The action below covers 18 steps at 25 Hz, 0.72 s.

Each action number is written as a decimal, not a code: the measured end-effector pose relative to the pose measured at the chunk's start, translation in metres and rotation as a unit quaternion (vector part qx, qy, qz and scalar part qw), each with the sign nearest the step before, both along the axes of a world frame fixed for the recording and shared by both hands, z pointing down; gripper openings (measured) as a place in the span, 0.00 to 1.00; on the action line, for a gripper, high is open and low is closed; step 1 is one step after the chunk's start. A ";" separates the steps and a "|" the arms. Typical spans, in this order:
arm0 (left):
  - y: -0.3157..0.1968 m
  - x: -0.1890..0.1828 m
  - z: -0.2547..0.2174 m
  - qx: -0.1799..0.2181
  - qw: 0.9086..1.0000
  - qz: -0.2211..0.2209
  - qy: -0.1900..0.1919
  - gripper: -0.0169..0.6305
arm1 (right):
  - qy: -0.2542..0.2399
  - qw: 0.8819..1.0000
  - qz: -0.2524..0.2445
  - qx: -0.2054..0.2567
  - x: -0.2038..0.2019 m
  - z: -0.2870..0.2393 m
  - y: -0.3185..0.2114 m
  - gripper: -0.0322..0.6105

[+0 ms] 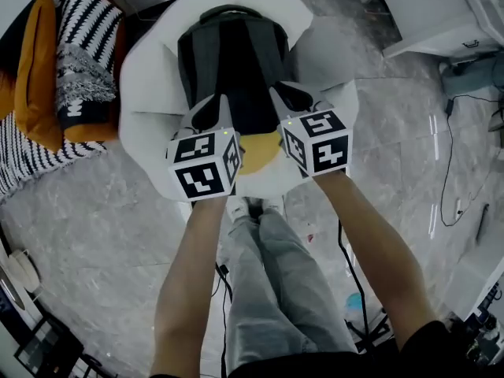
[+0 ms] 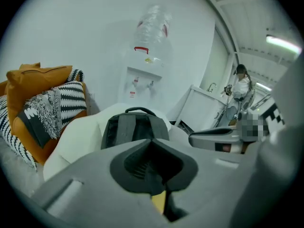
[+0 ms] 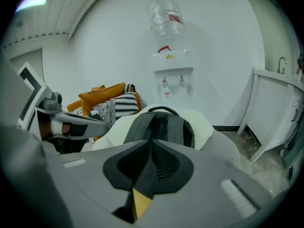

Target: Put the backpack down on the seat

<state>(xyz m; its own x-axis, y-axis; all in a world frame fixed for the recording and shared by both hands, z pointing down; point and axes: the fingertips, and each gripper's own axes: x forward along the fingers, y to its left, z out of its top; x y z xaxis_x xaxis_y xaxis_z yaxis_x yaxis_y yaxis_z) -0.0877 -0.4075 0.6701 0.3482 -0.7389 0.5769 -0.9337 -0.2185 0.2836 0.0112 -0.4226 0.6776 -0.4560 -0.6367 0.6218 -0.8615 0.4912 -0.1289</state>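
A dark grey backpack (image 1: 232,61) (image 2: 133,129) (image 3: 164,127) stands upright on the seat of a white armchair (image 1: 150,93), its back against the backrest and its top handle up. My left gripper (image 1: 211,110) (image 2: 153,142) hovers at the backpack's lower front left, jaws shut with nothing between them. My right gripper (image 1: 290,97) (image 3: 153,144) hovers at the lower front right, also with its jaws together and empty. Neither one touches the backpack. A yellow cushion (image 1: 264,152) lies on the seat's front edge below the grippers.
Orange and black-and-white striped cushions (image 1: 71,61) are piled left of the armchair. A water dispenser (image 3: 171,75) stands against the wall behind it. A white cabinet (image 1: 441,14) is at the right, with cables (image 1: 449,172) on the grey floor. A person (image 2: 240,87) stands far off.
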 end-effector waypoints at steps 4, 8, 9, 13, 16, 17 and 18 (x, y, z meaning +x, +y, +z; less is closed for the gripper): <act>0.017 0.013 -0.031 0.014 1.000 -0.008 0.003 0.03 | -0.006 1.000 -0.008 0.023 -0.003 -0.045 0.009 0.06; 0.043 0.028 -0.060 0.005 0.999 -0.023 0.033 0.03 | -0.030 0.999 0.002 0.030 -0.002 -0.083 0.028 0.06; 0.049 0.032 -0.068 0.003 0.999 -0.019 0.039 0.03 | -0.041 0.999 0.010 0.031 0.000 -0.093 0.031 0.06; 0.065 0.033 -0.101 0.013 0.999 -0.011 0.035 0.03 | -0.086 0.994 0.041 0.048 0.011 -0.139 0.038 0.06; 0.074 0.034 -0.125 0.022 0.999 -0.010 0.034 0.03 | -0.099 0.992 0.045 0.059 0.015 -0.165 0.048 0.06; 0.077 0.035 -0.133 0.024 0.999 -0.009 0.035 0.03 | -0.100 0.992 0.043 0.062 0.016 -0.173 0.052 0.06; 0.081 0.036 -0.141 0.027 0.999 -0.008 0.035 0.03 | -0.102 0.992 0.039 0.065 0.017 -0.182 0.056 0.06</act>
<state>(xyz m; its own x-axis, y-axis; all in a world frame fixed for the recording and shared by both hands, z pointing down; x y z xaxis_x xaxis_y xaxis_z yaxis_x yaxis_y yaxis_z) -0.0513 -0.3269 0.5289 0.3747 -0.7735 0.5112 -0.9153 -0.2206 0.3371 0.0277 -0.3671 0.4958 -0.5105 -0.7439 0.4312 -0.8598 0.4484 -0.2443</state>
